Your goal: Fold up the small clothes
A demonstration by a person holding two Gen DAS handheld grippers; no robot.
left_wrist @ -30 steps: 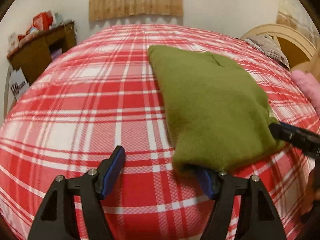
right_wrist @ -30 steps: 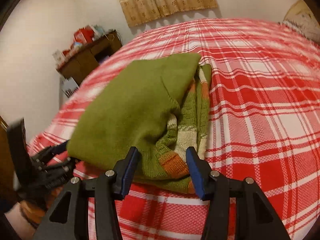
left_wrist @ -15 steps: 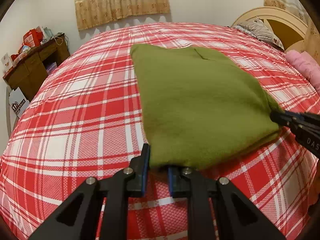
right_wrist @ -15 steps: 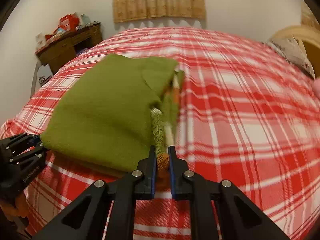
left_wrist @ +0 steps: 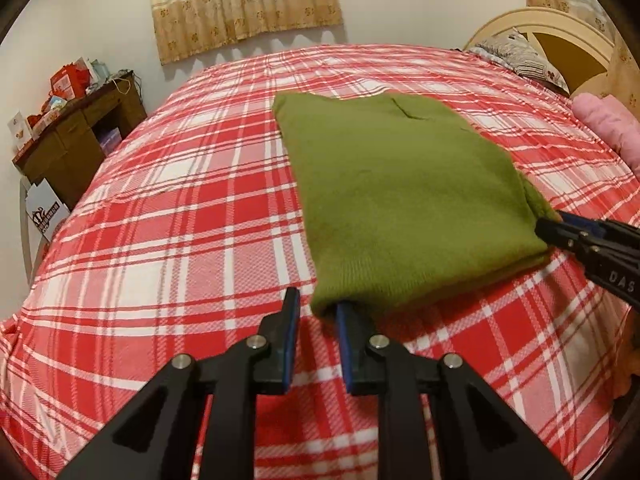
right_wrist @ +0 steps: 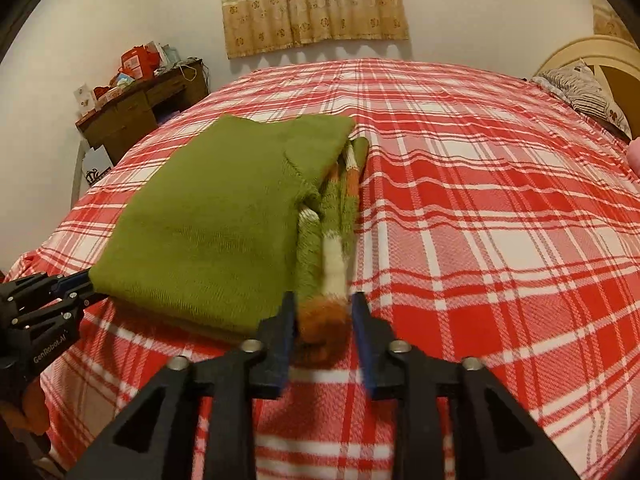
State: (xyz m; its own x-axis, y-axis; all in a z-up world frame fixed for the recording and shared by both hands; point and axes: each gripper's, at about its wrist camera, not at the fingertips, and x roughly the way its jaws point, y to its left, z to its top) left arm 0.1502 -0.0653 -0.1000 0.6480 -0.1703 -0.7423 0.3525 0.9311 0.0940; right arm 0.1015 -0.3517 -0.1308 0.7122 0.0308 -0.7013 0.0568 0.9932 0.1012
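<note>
A folded green knitted sweater (left_wrist: 404,200) lies on the red plaid bed (left_wrist: 180,220); its orange and white striped side (right_wrist: 332,240) shows in the right wrist view. My left gripper (left_wrist: 316,320) is open at the sweater's near left corner, its right finger under the cloth edge. My right gripper (right_wrist: 322,312) is open with the orange striped corner (right_wrist: 324,320) lying between its fingers. Each gripper also shows in the other view: the right one (left_wrist: 592,240), the left one (right_wrist: 52,296).
A wooden desk (left_wrist: 76,136) with boxes stands to the left of the bed. A headboard (left_wrist: 556,40), a patterned pillow (left_wrist: 516,56) and a pink pillow (left_wrist: 608,128) are at the right. A curtain (left_wrist: 244,4) hangs on the far wall.
Both grippers were shut on the sweater's near corners half a second ago. Both have now opened and let go of it. The sweater lies flat on the bed.
</note>
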